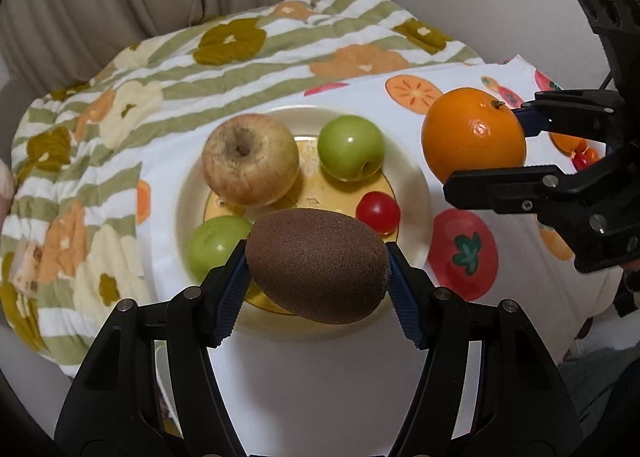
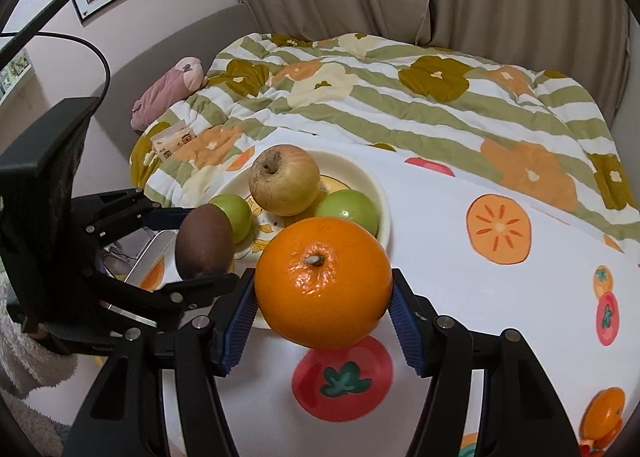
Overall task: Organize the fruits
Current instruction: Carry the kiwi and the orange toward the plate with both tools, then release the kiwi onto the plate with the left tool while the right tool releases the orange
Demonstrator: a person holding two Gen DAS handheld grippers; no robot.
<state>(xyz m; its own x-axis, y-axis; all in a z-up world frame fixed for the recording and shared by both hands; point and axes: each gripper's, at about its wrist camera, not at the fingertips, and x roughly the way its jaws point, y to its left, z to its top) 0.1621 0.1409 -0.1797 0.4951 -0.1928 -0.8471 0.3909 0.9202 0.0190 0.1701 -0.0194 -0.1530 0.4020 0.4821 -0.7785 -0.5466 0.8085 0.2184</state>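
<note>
We have a fruit in each tool: the left gripper is about half spread, its blue pads pressed on the two ends of a kiwi, and the right gripper is clamped likewise across an orange, neither fruit touching anything else. Both hang above the near rim of the cream plate, which sits on a fruit-printed cloth. In the left wrist view the plate already carries a yellow-red apple at about 11 o'clock, one green apple at 1 o'clock, a second green apple at 8 o'clock and a small red tomato-like fruit at 3 o'clock. As we judge it, the step in hand is setting these two down among them. The open ground looks to be the plate's near edge, around 5 to 6 o'clock, so we should lower the kiwi there first, long side flat, and release only once it rests. The orange will roll, so we should bring it down against a neighbour or the raised rim, one hand at a time, keeping the two tools from crossing.
</note>
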